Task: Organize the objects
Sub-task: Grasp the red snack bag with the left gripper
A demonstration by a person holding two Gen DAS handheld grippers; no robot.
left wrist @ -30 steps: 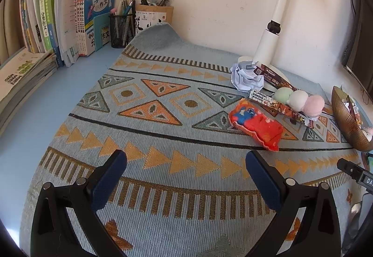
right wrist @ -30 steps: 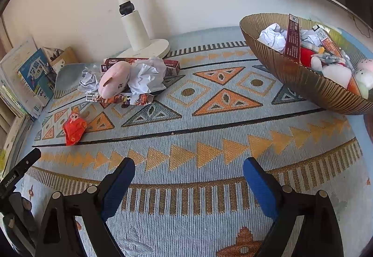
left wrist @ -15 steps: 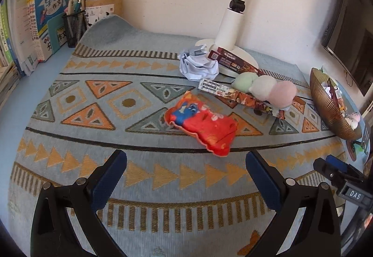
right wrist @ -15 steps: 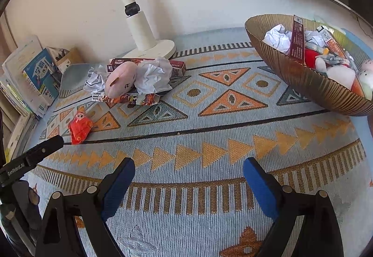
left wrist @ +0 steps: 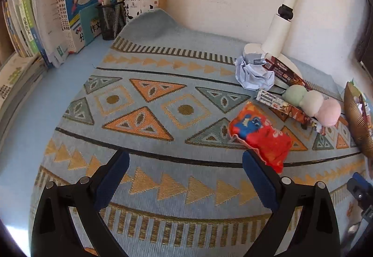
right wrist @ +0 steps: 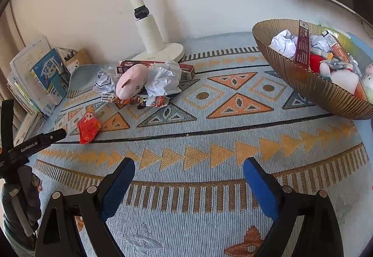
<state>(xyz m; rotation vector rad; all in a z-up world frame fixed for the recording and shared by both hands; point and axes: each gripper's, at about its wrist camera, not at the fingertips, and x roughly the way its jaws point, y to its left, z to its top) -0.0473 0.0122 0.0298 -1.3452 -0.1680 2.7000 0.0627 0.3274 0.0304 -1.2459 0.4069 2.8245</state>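
A red snack packet (left wrist: 261, 135) lies on the patterned mat (left wrist: 163, 117), just beyond my left gripper's right fingertip. My left gripper (left wrist: 185, 159) is open, its jaws closing with nothing between them. Behind the packet lie a three-ball plush (left wrist: 312, 103), a flat wrapper (left wrist: 279, 104), crumpled paper (left wrist: 253, 74) and a snack box (left wrist: 283, 70). My right gripper (right wrist: 189, 166) hovers open over bare mat (right wrist: 209, 140). From it I see the packet (right wrist: 88, 125), the plush (right wrist: 131, 81), the paper (right wrist: 163, 80) and a gold bowl (right wrist: 310, 84) holding several items.
A white lamp (left wrist: 279, 31) stands on its base (right wrist: 160, 52) against the wall behind the pile. Books (left wrist: 70, 12) and pen holders (left wrist: 112, 19) fill the far left corner. The gold bowl's rim (left wrist: 356, 121) shows at the right edge.
The left gripper swung towards the red packet and then back left, so the packet now sits by its right fingertip. Its jaws look slightly narrower. The right gripper has hardly moved.
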